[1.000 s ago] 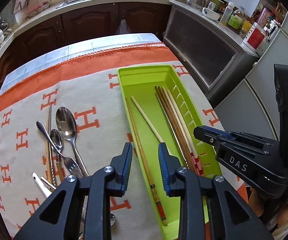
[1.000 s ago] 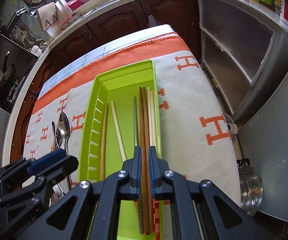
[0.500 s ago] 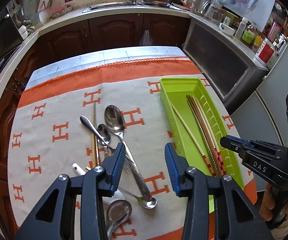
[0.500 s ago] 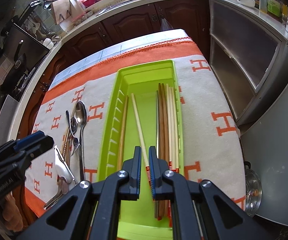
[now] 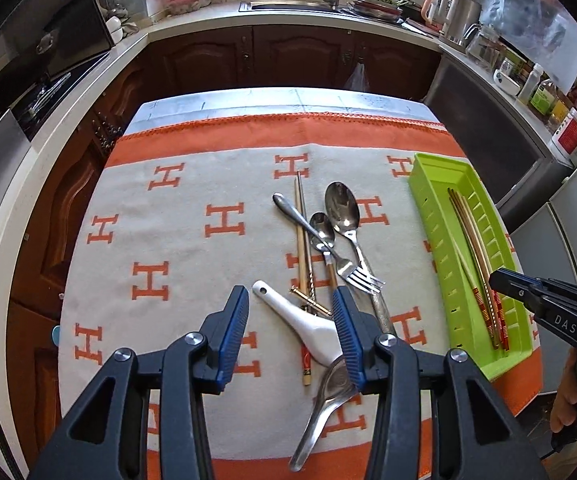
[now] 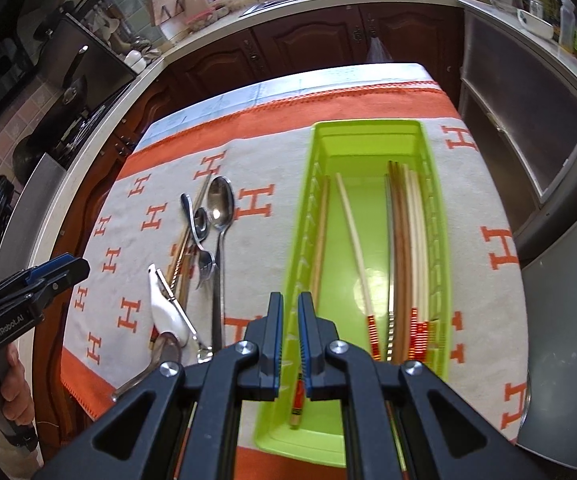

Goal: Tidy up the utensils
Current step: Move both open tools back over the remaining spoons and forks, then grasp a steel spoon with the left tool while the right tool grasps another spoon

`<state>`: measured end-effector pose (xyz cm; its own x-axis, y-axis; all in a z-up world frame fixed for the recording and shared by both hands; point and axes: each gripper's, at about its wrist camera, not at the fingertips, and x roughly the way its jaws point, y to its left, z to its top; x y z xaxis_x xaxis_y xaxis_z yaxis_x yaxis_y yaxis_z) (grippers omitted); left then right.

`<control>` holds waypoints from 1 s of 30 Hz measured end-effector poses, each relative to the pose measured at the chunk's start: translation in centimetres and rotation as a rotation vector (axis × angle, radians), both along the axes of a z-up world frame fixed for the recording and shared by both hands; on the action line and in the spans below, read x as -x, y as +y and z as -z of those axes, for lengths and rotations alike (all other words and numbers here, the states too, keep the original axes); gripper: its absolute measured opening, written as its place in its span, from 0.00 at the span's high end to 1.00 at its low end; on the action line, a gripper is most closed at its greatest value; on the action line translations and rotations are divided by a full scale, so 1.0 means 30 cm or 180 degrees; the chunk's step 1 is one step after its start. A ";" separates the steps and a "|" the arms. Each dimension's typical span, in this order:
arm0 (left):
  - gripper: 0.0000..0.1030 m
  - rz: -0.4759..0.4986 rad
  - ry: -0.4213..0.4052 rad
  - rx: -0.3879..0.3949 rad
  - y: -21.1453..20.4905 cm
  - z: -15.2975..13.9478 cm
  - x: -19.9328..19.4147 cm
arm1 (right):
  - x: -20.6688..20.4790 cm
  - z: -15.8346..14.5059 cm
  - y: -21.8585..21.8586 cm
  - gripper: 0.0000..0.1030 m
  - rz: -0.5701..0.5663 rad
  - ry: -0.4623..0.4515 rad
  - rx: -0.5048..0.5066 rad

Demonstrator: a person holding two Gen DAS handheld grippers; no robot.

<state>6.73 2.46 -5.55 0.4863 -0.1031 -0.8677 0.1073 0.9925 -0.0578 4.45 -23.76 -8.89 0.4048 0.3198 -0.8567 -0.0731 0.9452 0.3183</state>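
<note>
While the green tray [image 6: 372, 148] holds only chopsticks, the loose cutlery is now what we face: in the left wrist view we have swung away from the tray, which a second ago lay right under our left gripper [image 5: 290, 334] and now sits well off to its right. Beside the tray, on the side away from the grey cabinet, lies a heap on the orange-and-cream cloth [image 5: 176, 240]: a large steel spoon [image 5: 342, 210], a small spoon [image 5: 322, 230], a fork [image 5: 358, 274] crossing them, a lone pair of chopsticks [image 5: 300, 240], a white ceramic soup spoon [image 5: 308, 326] and a steel ladle-shaped spoon [image 5: 324, 404] nearest us.

Our left gripper's blue pads have just been spreading and stand apart, with nothing pinched; the soup spoon's handle lies below the gap. Our right gripper [image 6: 290, 342] has pulled back toward the tray's near end, its pads pressed almost together on nothing, hanging above the tray's left rim.

We judge the chopstick step nearly done, and the next pick likely comes from the heap. Overlapping handles could drag neighbours along.
</note>
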 end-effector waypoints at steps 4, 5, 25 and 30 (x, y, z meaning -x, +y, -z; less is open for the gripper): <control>0.59 0.0058 0.0117 0.0032 0.032 0.040 0.035 | 0.006 -0.001 0.059 0.93 -0.0135 0.0004 -0.0008; 0.59 0.0089 0.0142 0.0049 0.033 0.051 0.042 | 0.007 0.000 0.075 0.93 -0.0172 0.0002 -0.0007; 0.59 0.0607 0.0652 0.0410 0.006 0.345 0.137 | 0.064 0.085 0.250 0.93 -0.0408 0.0163 0.0085; 0.59 0.0649 0.0494 0.0322 -0.009 0.347 0.151 | 0.092 0.092 0.263 0.93 -0.0425 0.0113 0.0042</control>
<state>2.19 2.20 -15.97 0.3088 -0.2752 -0.9104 0.2864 0.9397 -0.1869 1.69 -15.87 -11.66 0.3286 0.3576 -0.8742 -0.1874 0.9318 0.3107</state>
